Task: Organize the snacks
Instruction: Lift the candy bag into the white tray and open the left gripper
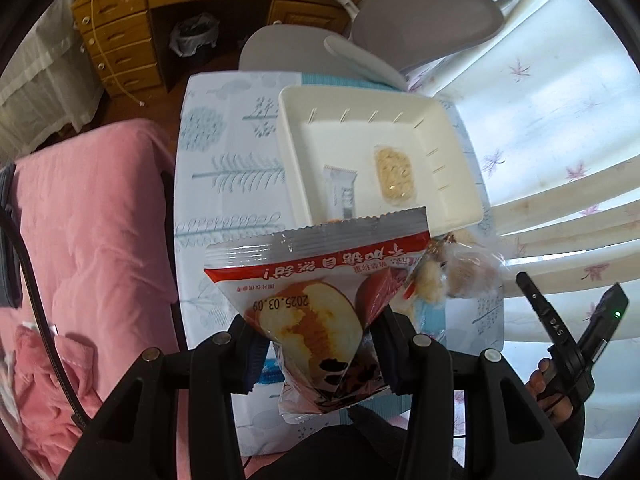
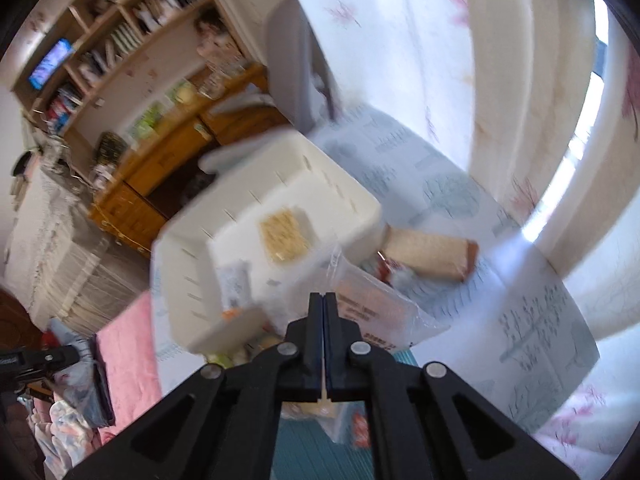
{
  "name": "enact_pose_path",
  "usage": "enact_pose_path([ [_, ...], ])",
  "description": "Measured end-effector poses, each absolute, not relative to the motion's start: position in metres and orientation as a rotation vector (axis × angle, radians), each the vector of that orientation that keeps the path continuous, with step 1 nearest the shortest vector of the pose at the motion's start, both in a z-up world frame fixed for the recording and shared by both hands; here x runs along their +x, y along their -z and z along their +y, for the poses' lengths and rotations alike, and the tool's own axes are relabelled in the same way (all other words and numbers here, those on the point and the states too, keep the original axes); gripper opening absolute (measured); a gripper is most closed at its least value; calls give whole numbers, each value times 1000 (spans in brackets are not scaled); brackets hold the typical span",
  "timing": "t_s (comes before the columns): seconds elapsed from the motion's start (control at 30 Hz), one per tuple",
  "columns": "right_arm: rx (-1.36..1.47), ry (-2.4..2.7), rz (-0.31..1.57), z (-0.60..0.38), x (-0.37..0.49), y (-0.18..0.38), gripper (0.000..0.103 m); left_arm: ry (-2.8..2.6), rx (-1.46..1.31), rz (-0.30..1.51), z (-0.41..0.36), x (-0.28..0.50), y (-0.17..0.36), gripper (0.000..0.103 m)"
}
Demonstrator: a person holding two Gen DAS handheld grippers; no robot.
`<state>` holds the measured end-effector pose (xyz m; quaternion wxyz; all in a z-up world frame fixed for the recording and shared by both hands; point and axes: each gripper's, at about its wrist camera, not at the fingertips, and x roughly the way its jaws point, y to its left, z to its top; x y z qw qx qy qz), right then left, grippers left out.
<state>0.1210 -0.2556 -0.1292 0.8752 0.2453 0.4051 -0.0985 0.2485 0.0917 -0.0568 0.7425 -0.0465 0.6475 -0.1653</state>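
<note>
My left gripper (image 1: 320,344) is shut on a red-and-white bread packet (image 1: 316,280), which stands upright between the pads above the table. Behind it sits a white tray (image 1: 288,140) with a grey wrapped bar (image 1: 340,192) and a clear-wrapped cracker (image 1: 394,176) inside. In the right wrist view my right gripper (image 2: 323,300) has its fingers pressed together on the film of a clear snack bag (image 2: 380,308), just in front of the tray (image 2: 180,240). That clear bag (image 1: 464,272) shows blurred to the right of the bread packet.
A brown snack packet (image 2: 432,256) lies on the tree-print tablecloth (image 2: 520,320) right of the tray. Pink bedding (image 1: 92,220) runs along the table's left side. A wooden desk (image 1: 120,28) and a grey chair (image 1: 424,20) stand beyond, with curtains (image 1: 560,120) on the right.
</note>
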Motion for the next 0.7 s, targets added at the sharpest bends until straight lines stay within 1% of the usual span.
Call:
enact_pose_path([
  [0.13,409,146,759,-244,131,96,0,378,-105,1383,81,261,44,44],
  [0.3,344,48,704,-231,152,69,0,394,-113,1351,66,276,36,44],
  [0.47,329,-15,713,-222,175,67,0,403,-114,1332,44,294,38,44],
  [0.7,316,-91,757,-214,207,80,0,428,-140,1300,17,316,50,44],
])
